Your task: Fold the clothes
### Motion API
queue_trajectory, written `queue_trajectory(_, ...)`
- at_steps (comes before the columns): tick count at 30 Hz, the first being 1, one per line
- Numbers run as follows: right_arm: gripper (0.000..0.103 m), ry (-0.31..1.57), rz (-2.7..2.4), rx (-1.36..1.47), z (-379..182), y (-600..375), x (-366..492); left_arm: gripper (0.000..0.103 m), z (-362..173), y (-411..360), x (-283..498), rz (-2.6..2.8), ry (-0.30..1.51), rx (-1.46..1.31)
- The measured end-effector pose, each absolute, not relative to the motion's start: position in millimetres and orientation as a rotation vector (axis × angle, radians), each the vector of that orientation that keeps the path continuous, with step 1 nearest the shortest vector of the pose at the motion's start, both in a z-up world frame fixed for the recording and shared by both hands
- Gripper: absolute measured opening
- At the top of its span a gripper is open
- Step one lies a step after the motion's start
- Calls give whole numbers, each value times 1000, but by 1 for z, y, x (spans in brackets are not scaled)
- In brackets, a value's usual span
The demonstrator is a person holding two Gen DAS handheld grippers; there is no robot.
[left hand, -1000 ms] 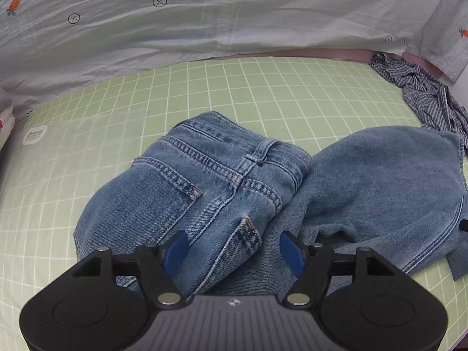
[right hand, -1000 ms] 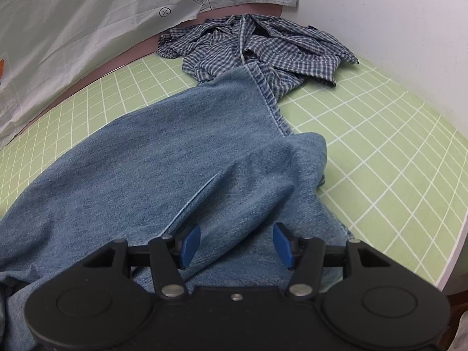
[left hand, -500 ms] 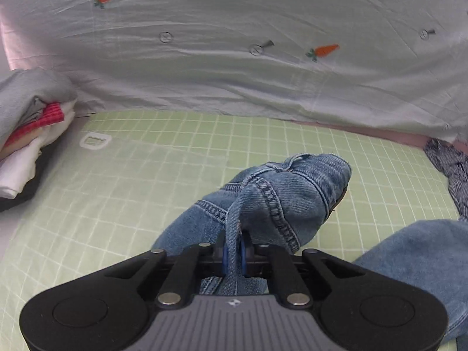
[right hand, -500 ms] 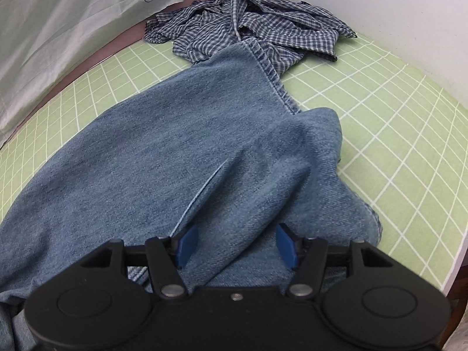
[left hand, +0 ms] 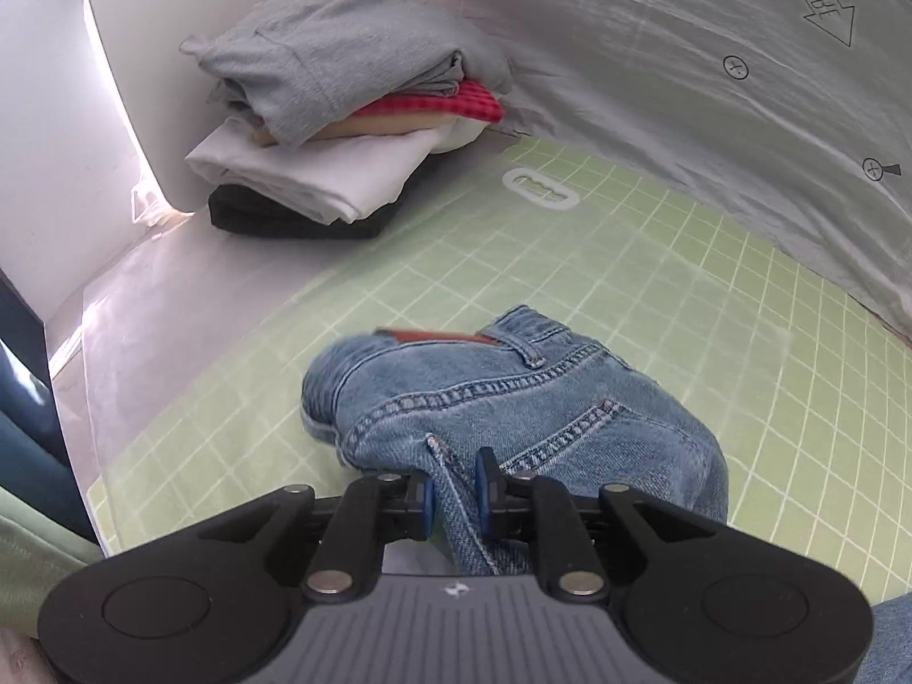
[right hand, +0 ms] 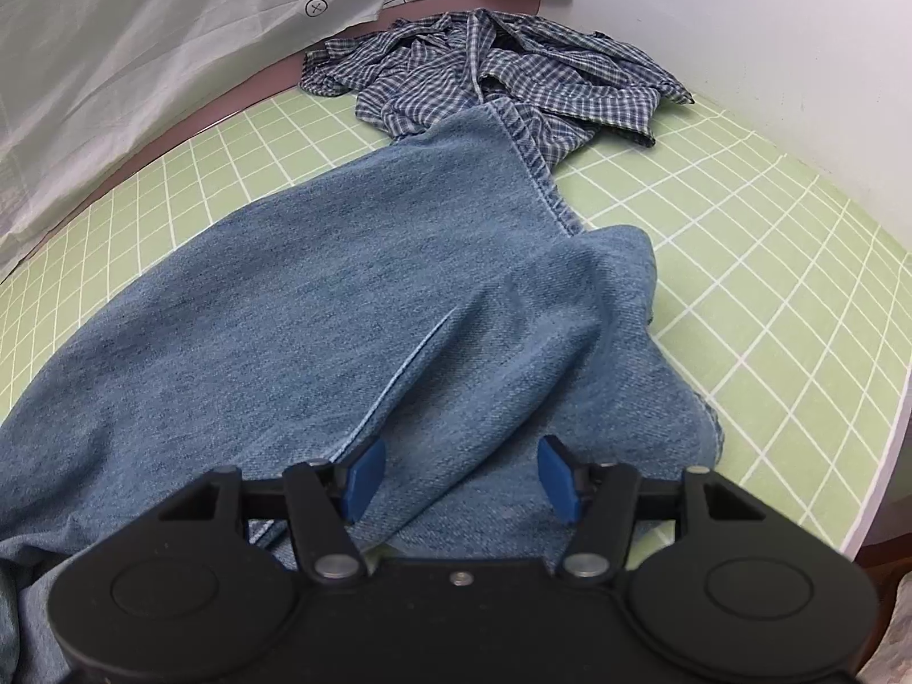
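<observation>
A pair of blue jeans (left hand: 513,399) lies on the green grid mat (left hand: 627,262), with the waistband and brown patch turned away from me. My left gripper (left hand: 456,484) has a thick seamed fold of the denim between its blue pads. Its jaws are opening, though the pads still press the fold. In the right wrist view the jeans' leg (right hand: 342,285) stretches toward the back. My right gripper (right hand: 461,479) hovers over the leg's near end, open, with a pad on either side of a raised ridge of denim and not pinching it.
A stack of folded clothes (left hand: 342,114) sits at the back left beside a white wall. A crumpled blue checked shirt (right hand: 501,74) lies behind the leg's hem. A white printed sheet (right hand: 142,28) hangs at the back. The table's edge (right hand: 895,427) runs close on the right.
The left gripper shut on a fold of the jeans near the pocket, then carried it leftward while rolling, so the stack of folded clothes came into view. The right gripper stayed open in place.
</observation>
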State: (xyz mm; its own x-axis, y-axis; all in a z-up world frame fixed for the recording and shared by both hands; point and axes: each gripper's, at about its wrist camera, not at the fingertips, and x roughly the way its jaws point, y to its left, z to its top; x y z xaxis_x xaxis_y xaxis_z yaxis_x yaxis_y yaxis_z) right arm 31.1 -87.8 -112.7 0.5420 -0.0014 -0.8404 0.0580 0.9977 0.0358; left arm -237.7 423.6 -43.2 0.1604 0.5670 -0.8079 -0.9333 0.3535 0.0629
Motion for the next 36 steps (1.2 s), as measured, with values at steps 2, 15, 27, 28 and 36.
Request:
queue_trajectory(2, 60, 963, -35, 31, -107, -84, 31, 26, -44, 417, -243, 1143, 849, -527)
queue_trajectory(15, 61, 899, 1, -38, -91, -65, 45, 65, -10, 416, -239, 1254, 726, -356)
queue_trajectory(27, 62, 918, 36, -49, -94, -46, 69, 68, -53, 425, -194, 993, 857, -568)
queue_trajectory(28, 62, 920, 38, -51, -95, -43, 72, 70, -56, 424, -187, 967, 873, -564)
queue_trajectory(36, 66, 914, 78, -22, -88, -14, 112, 82, -71, 421, -148, 888, 932, -502)
